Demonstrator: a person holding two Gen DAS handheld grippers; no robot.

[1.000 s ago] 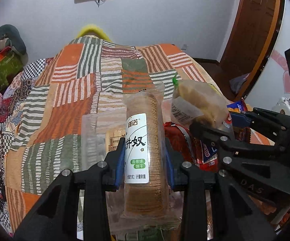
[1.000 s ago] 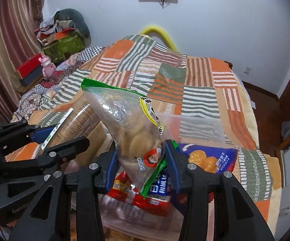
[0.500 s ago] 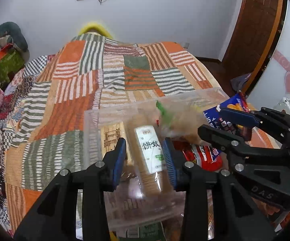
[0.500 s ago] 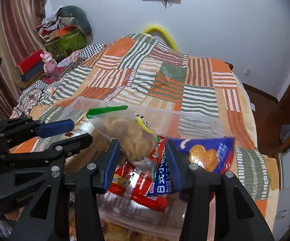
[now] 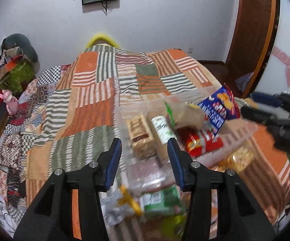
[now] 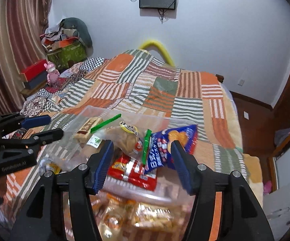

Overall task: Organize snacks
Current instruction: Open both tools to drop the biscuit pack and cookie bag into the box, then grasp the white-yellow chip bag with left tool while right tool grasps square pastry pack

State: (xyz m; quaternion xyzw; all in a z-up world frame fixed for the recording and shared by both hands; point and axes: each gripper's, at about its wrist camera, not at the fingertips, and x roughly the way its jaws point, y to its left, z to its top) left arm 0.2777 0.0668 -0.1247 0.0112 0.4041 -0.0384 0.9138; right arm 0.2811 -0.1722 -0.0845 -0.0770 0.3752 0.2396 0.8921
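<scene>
A clear plastic bin [image 6: 137,117] on the quilt holds the snacks. In it lie a cracker roll with a white label [image 5: 162,129], a brown cracker pack [image 5: 140,132], a clear cookie bag with green edges [image 6: 125,138], a blue packet [image 6: 171,142] and a red packet [image 6: 133,170]. My left gripper [image 5: 144,150] hovers above the near side of the bin, its jaws opening, with nothing pressed between the pads. My right gripper [image 6: 142,150] hangs over the cookie bag and red packet, its jaws also opening and empty. Each gripper shows in the other's view: right gripper [image 5: 259,105], left gripper [image 6: 51,126].
Loose snack packs lie in front of the bin: a green one [image 5: 161,200] and blurred yellow-orange ones [image 6: 141,214]. The patchwork quilt [image 5: 96,104] stretches beyond. A cluttered shelf [image 6: 64,46] stands at the left and a wooden door [image 5: 251,20] at the right.
The left gripper let go of the cracker roll and the right gripper let go of the cookie bag. Both now lie in the bin. Both grippers rose and drew back with wider jaws.
</scene>
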